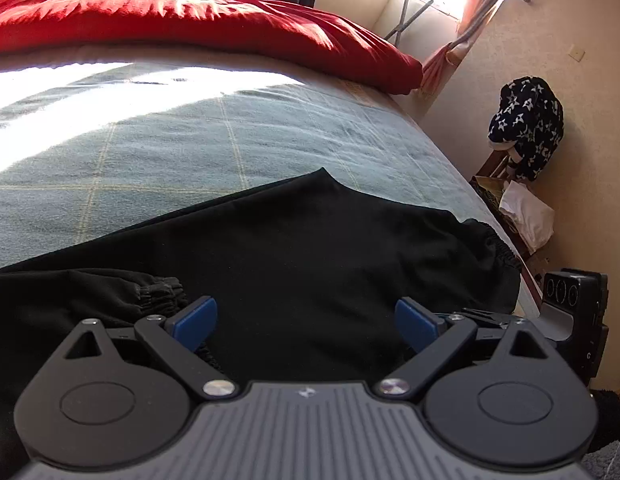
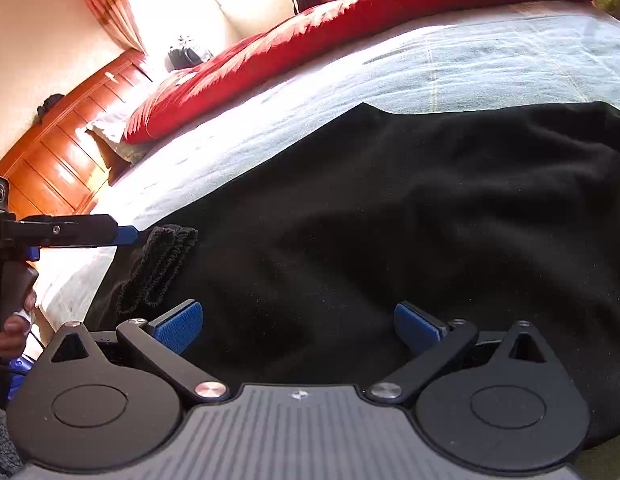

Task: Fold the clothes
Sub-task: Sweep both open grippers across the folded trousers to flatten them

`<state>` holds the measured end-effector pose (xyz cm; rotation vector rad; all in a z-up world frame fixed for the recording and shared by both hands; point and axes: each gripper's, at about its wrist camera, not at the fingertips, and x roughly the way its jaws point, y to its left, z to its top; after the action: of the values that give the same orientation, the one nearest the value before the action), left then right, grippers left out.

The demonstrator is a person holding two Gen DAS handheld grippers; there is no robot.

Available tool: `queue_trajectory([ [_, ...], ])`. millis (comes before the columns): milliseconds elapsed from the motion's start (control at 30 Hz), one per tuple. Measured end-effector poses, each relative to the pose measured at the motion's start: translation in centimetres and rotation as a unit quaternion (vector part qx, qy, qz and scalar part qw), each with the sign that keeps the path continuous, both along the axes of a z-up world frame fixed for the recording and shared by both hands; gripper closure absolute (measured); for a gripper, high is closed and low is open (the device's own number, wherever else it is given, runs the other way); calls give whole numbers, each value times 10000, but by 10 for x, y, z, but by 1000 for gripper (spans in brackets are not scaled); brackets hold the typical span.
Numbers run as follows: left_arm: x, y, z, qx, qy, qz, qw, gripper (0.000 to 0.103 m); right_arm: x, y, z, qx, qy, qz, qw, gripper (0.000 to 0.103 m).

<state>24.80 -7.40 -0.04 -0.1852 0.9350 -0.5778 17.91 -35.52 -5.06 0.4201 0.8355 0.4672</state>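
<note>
The left tool (image 1: 305, 322) stands wide, its blue pads (image 1: 197, 320) apart and holding nothing, low over the black garment (image 1: 310, 248) spread on the bed (image 1: 149, 140). An elastic cuff (image 1: 159, 290) lies bunched just beyond its left pad. The right tool (image 2: 297, 326) is also wide and empty, with the garment directly ahead of and beneath it. A red duvet (image 1: 169, 20) lies well beyond both tools.
</note>
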Motion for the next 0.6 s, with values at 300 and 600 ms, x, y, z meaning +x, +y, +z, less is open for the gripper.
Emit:
queue_trajectory([
  [300,16,-34,-34,-97,533,-501,9973,6,-1,-4,-5,190,-85,-166,9996,0],
  [600,35,-39,-60,-203,922,-584,9938,1,-34,-72,30,-27,-406,-1034,9938,0],
])
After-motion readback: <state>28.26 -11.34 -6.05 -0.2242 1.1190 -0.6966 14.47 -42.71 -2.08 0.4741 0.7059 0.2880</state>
